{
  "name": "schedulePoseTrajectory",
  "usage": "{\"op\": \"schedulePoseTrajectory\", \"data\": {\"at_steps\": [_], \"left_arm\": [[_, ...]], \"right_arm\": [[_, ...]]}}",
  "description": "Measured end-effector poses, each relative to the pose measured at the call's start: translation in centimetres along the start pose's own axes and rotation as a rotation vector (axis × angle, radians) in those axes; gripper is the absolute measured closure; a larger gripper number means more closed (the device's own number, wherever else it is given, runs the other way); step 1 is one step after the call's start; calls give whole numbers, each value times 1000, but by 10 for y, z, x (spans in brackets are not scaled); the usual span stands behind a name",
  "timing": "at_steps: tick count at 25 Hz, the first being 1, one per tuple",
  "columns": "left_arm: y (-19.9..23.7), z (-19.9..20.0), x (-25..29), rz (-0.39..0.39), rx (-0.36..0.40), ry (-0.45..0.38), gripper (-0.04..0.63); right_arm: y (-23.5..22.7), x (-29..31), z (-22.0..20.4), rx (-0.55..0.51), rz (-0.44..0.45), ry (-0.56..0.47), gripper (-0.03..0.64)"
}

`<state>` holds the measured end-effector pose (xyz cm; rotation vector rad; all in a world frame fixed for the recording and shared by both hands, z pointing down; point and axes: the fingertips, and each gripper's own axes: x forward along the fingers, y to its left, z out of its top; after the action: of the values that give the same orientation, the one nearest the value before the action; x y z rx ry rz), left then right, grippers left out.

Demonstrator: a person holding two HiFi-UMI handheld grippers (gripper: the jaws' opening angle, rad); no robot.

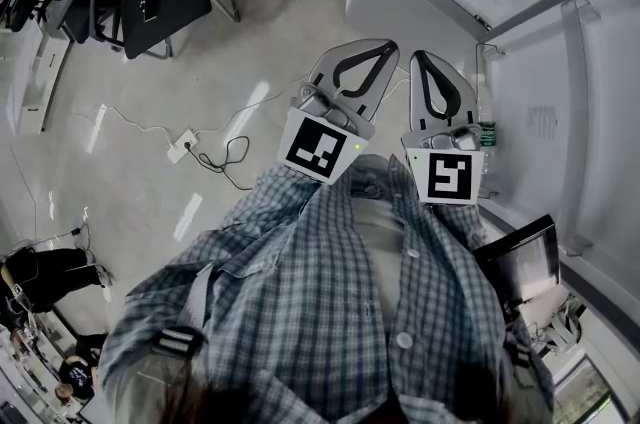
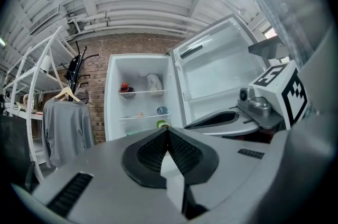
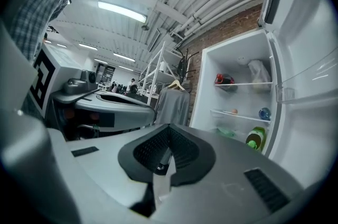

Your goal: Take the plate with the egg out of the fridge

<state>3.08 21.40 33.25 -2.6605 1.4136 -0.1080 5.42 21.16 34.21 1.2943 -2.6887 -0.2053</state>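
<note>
Two closed, empty tools, left gripper (image 2: 168,132) and right gripper (image 3: 169,129), face the open fridge (image 3: 207,85) well ahead; the egg (image 3: 234,111), plate indistinct, sits on its middle shelf, right of centre, probably nearer the right gripper.

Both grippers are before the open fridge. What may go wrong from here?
The left gripper and right gripper are both shut; reaching in so may push things, not grasp them. The small orange thing, perhaps the egg, may roll. The green bottle below it may be knocked.
</note>
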Motion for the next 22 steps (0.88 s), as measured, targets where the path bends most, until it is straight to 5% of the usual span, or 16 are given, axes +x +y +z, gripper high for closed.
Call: {"op": "schedulePoseTrajectory", "data": {"at_steps": [10,22], "left_arm": [[13,0,21,-50,6,-2,588],[82,-6,77,-104,11,-22,588]], "right_arm": [[-13,16,-1,12,-48,3,611],[-43,104,0,2,-93,19,611]]}}
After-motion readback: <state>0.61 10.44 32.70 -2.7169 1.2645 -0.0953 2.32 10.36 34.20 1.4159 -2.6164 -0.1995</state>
